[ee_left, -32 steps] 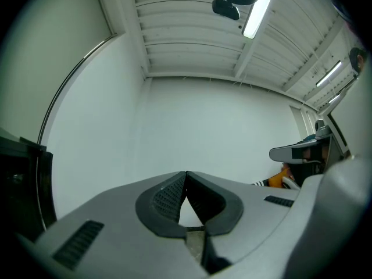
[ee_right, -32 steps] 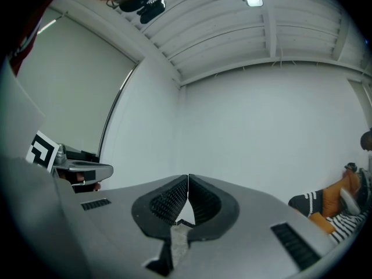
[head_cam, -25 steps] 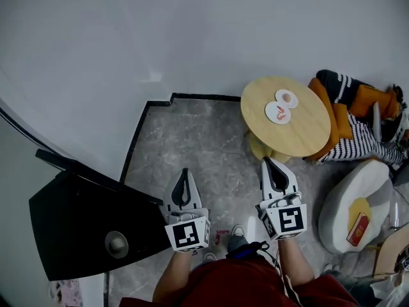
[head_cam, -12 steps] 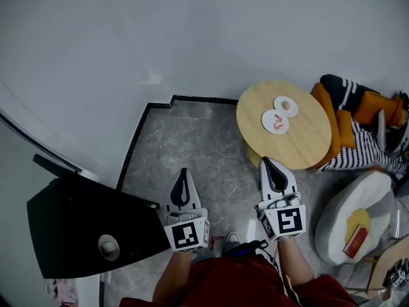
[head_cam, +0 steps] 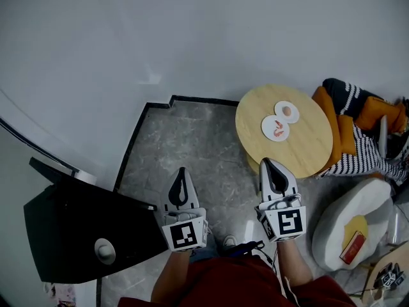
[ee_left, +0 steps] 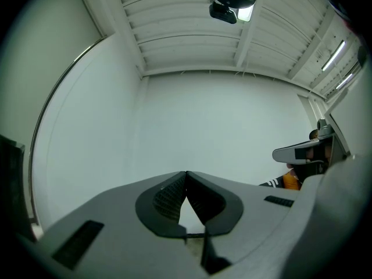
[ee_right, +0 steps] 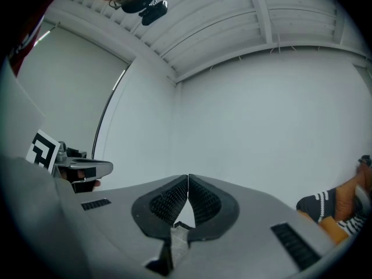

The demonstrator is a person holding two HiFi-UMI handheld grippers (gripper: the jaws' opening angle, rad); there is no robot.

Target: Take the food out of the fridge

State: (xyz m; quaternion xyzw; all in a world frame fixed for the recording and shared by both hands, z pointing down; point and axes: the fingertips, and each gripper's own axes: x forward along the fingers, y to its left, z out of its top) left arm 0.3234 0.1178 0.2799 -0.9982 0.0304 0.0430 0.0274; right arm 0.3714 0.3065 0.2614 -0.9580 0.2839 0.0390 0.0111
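Both pairs of jaws are closed with nothing between them. The left gripper (ee_left: 186,176) shows its ribbed pads meeting at the tip against a plain white wall (head_cam: 192,37), and the right gripper (ee_right: 188,180) shows the same. We hold them side by side, pointing level at that wall, above a grey marbled floor (head_cam: 192,139).

We see no open fridge in any view. The low black box-shaped cabinet (head_cam: 70,235) at our left, with a small round grey object (head_cam: 104,250) on its top, may be the fridge, but we cannot tell from above. It sits beside and slightly behind the left gripper, so the left hand is nearer to it, and we would have to turn left to face it.

The only food we can see is on the round pale wooden table (head_cam: 307,146), ahead and to our right. One small white plate (head_cam: 266,124) there carries a reddish piece (head_cam: 278,132). Touching it on the far side, a second small white plate (head_cam: 279,115) carries a pale rounded piece (head_cam: 288,111). From the head view the right gripper's tip reaches the table's near edge, so the right hand is much nearer to the plates. We judge that this food may already be out of the fridge.
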